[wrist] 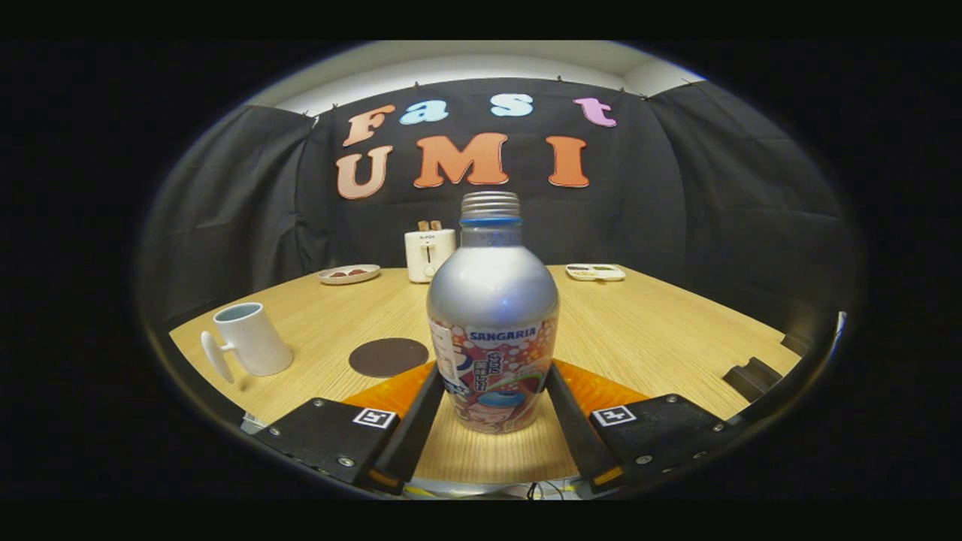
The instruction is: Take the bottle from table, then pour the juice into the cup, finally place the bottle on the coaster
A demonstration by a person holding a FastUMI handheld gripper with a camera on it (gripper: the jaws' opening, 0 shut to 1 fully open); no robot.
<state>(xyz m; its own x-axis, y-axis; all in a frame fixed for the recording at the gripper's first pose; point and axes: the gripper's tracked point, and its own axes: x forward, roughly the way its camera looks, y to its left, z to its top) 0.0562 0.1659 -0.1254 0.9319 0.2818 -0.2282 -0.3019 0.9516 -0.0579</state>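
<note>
Your gripper (492, 376) clamps bottle (492, 330) upright, both fingers pressing; coaster (388, 356) and cup (250, 338) ahead-left on table (661, 330).

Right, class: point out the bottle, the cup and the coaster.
bottle (492, 300), gripper view, silver shoulder.
cup (254, 342), gripper view, white side wall.
coaster (388, 357), gripper view, centre of dark disc.

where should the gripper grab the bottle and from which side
Grip the bottle on its straight lower body, coming in level from the near side, as now. The gripper has a finger on each side of that labelled part; the shoulder above narrows to a thin neck, a poorer hold. Whether both fingers press is unclear.
</note>
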